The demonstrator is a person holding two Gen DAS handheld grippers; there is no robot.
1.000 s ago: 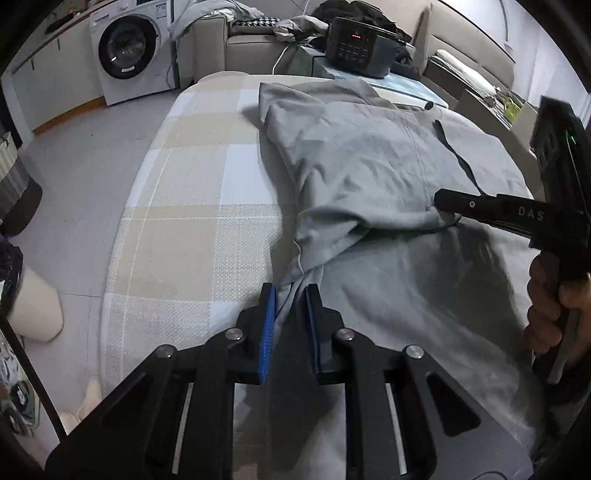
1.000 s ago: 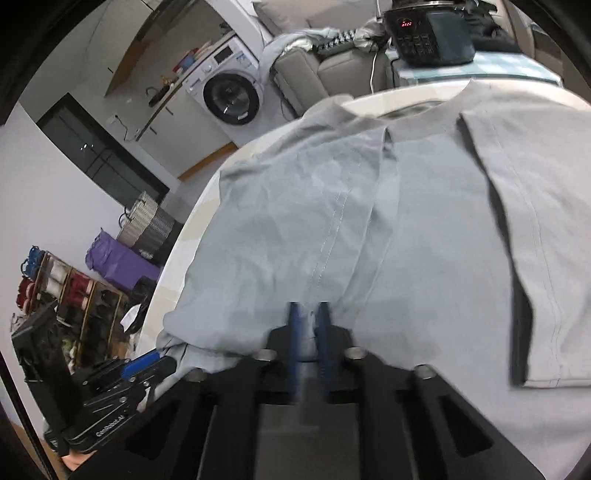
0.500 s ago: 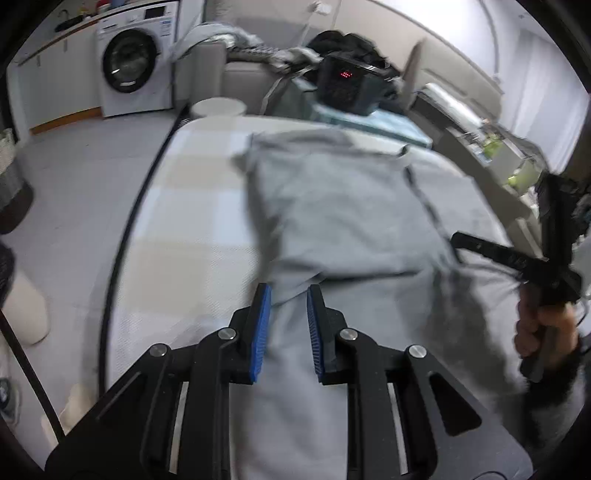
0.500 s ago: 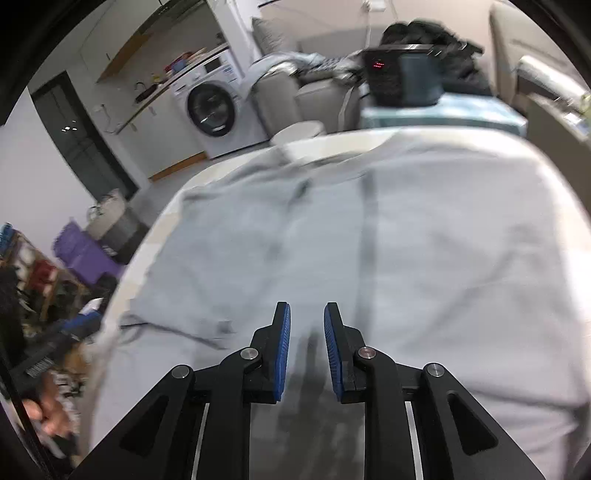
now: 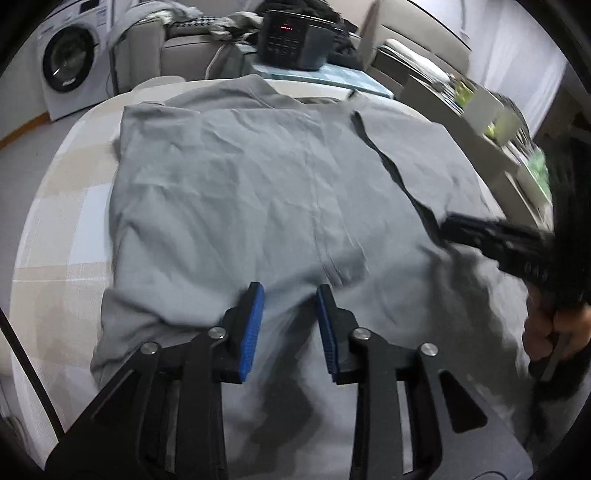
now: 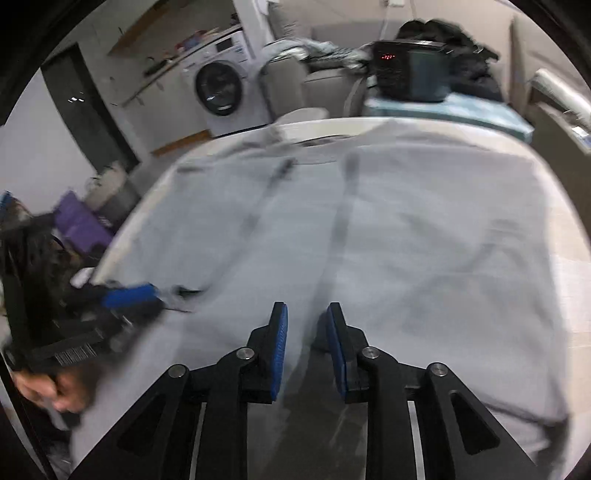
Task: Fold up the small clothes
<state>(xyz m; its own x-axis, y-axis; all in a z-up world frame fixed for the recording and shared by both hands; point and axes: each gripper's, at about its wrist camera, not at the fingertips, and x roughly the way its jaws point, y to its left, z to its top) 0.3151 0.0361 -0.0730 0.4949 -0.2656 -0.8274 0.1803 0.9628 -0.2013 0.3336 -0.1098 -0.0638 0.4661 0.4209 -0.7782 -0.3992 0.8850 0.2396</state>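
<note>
A grey T-shirt [image 5: 280, 192] lies spread on the checked table, with both side flaps folded in toward the middle. It also fills the right wrist view [image 6: 388, 229]. My left gripper [image 5: 290, 295] is open and empty, just above the shirt's near part. My right gripper [image 6: 306, 314] is open and empty above the shirt's near middle. The right gripper also shows at the right of the left wrist view [image 5: 491, 236]. The left gripper shows blurred at the left of the right wrist view [image 6: 125, 295].
The checked tablecloth [image 5: 55, 229] shows bare at the left. A black appliance with red digits [image 5: 291, 35] stands beyond the table's far edge. A washing machine [image 5: 70, 62] stands at the far left, with a sofa behind.
Both grippers have let go of the shirt and opened. The left flap now lies folded flat over the shirt's middle. Both grippers have pulled back toward the near edge.
</note>
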